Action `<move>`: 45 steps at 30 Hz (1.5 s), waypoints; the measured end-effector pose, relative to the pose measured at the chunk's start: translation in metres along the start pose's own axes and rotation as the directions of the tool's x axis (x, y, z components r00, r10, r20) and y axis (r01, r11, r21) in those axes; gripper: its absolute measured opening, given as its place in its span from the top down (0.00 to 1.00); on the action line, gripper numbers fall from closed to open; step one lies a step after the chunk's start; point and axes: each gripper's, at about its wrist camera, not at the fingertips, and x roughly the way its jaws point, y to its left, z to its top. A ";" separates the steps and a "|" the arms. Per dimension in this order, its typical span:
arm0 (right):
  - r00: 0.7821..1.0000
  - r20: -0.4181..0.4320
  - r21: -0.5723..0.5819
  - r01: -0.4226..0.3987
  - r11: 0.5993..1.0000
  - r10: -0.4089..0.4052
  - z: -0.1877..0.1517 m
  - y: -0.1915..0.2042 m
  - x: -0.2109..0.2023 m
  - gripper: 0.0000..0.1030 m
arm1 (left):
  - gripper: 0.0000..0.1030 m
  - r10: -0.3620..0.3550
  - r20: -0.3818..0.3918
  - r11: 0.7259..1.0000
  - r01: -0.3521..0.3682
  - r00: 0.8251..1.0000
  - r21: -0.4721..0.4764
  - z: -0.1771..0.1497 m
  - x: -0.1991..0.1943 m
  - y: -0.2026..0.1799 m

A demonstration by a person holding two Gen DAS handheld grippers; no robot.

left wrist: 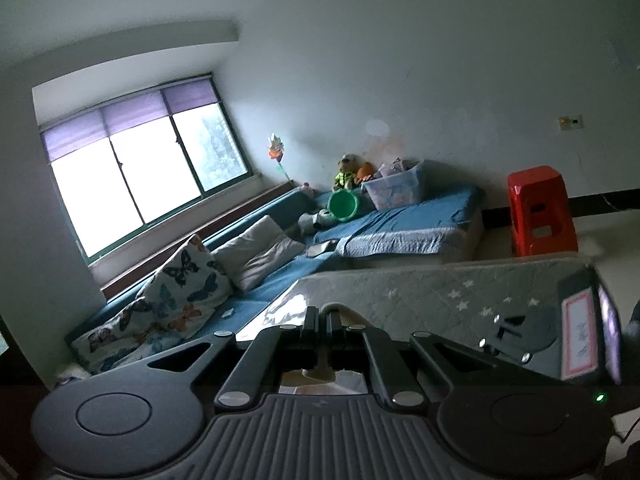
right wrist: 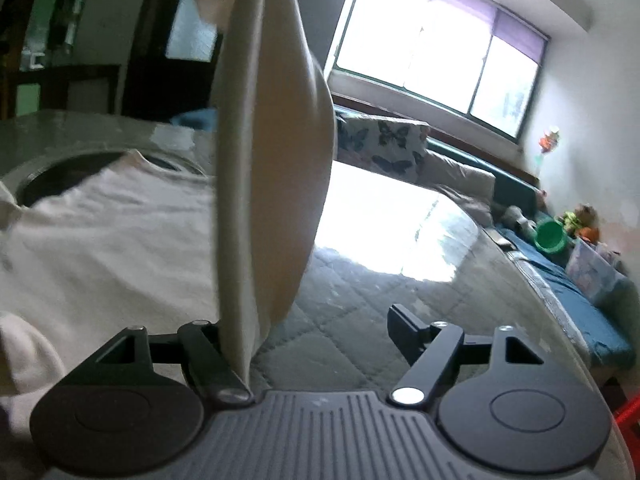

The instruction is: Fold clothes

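A cream garment (right wrist: pixel 108 236) lies spread on the quilted table cover (right wrist: pixel 360 300) at the left of the right wrist view. One part of it (right wrist: pixel 272 152) hangs as a taut vertical fold in front of my right gripper (right wrist: pixel 316 320), whose jaws stand wide apart; the cloth covers the left finger and the right finger (right wrist: pixel 404 324) is bare. My left gripper (left wrist: pixel 322 316) is shut, with a pale bit of cloth (left wrist: pixel 316 374) showing between the jaws near their base, raised above the table's far edge (left wrist: pixel 460 288). The other gripper's body (left wrist: pixel 576 332) shows at right.
Beyond the table is a blue sofa bed (left wrist: pixel 400 216) with a butterfly pillow (left wrist: pixel 180 292), a green bowl (left wrist: pixel 343 205), a clear storage box (left wrist: pixel 394 190) and plush toys. A red plastic stool (left wrist: pixel 540 212) stands on the floor at right. A bright window (left wrist: pixel 136 176) is behind.
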 end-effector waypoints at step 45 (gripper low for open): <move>0.938 -0.166 -0.114 -0.324 0.939 0.304 -0.007 -0.046 -0.056 0.18 | 0.77 0.035 -0.363 0.999 -0.045 0.931 -0.020 -0.149 -0.029 -0.013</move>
